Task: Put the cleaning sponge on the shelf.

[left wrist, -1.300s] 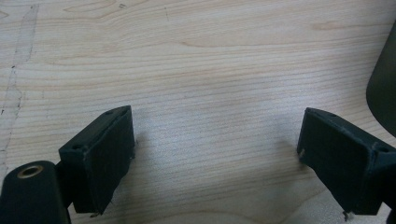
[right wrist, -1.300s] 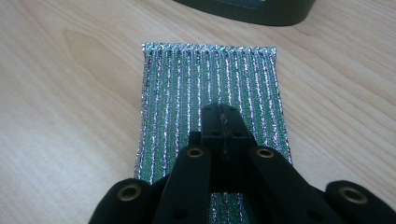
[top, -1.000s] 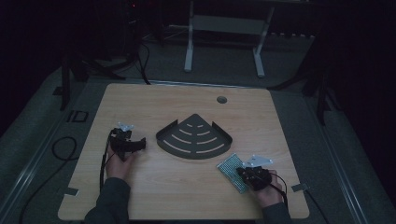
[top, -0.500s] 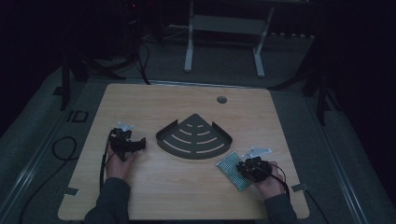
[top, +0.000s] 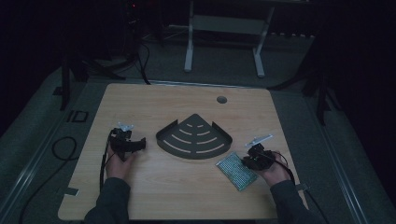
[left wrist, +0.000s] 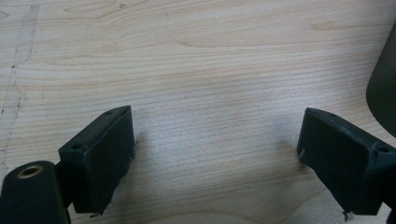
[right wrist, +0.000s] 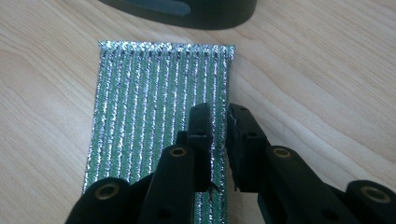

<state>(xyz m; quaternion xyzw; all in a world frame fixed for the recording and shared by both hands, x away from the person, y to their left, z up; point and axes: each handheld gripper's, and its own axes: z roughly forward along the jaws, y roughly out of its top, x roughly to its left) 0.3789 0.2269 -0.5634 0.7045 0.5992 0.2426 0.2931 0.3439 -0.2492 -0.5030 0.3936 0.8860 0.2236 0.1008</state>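
The wooden table (top: 154,196) carries a dark fan-shaped slotted tray (top: 196,138) at its middle. Just right of the tray's near corner the green glittery scouring pad (right wrist: 159,107) lies flat. My right gripper (right wrist: 219,122) hovers over its edge, jaws just eased slightly apart, gripping nothing. My left gripper (left wrist: 215,154) gapes wide over bare wood.

Scouring cloth (right wrist: 159,126): flat rectangular piece, green with glittering silver ribbed stripes running along its length, one short end finished with a stitched hem. Lies flat on the wooden bench (top: 154,196), set at a slant near the front right corner (top: 236,170). Its hemmed end points toward the dark fan-shaped tray (top: 195,138), close by but apart.
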